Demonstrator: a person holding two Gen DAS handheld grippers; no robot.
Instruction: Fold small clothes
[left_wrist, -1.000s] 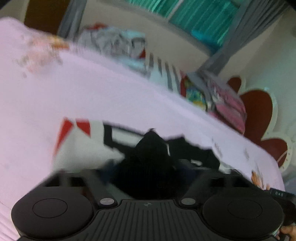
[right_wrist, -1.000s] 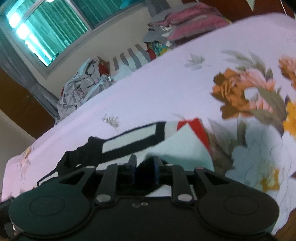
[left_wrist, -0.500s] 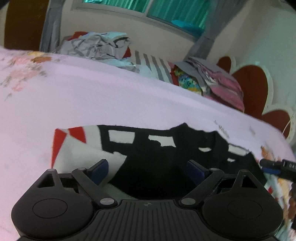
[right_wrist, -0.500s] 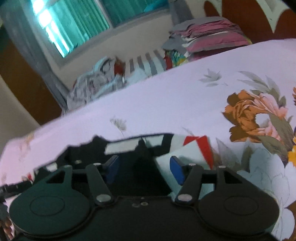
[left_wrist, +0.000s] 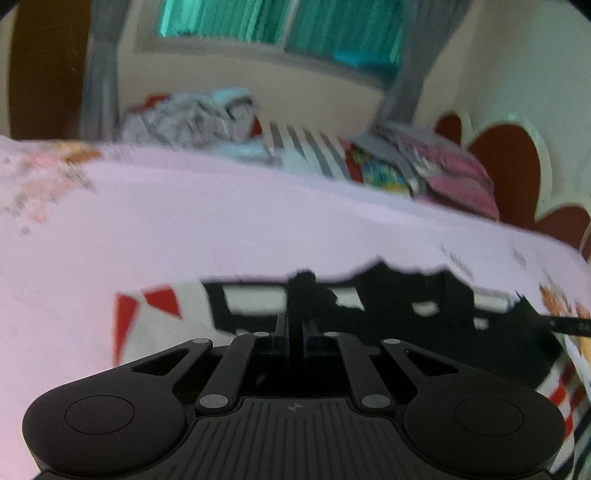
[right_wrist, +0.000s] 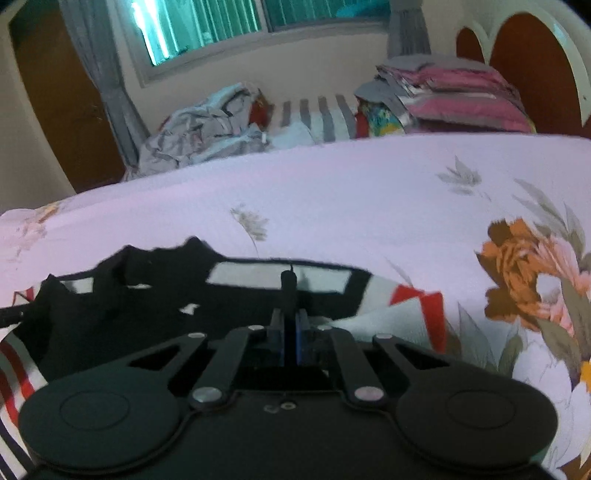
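Observation:
A small black, white and red garment (left_wrist: 406, 306) lies on the pink bedsheet (left_wrist: 221, 229); it also shows in the right wrist view (right_wrist: 147, 295). My left gripper (left_wrist: 294, 325) is shut on a pinched fold of its black fabric. My right gripper (right_wrist: 289, 325) is shut on another pinched bit of the black fabric near the white and red end. Each gripper sits at the near edge of the garment. The other gripper's tip shows at the right edge of the left wrist view (left_wrist: 569, 325).
A crumpled grey cloth pile (right_wrist: 207, 136), a striped pillow (right_wrist: 317, 118) and a stack of folded pink and grey blankets (right_wrist: 454, 96) lie along the far side of the bed. A red headboard (right_wrist: 532, 62) stands at the right. The sheet has a large flower print (right_wrist: 524, 266).
Half a second ago both grippers were open over the garment. Now both have shut on its black fabric, each with a pinch of cloth standing up between the fingers.

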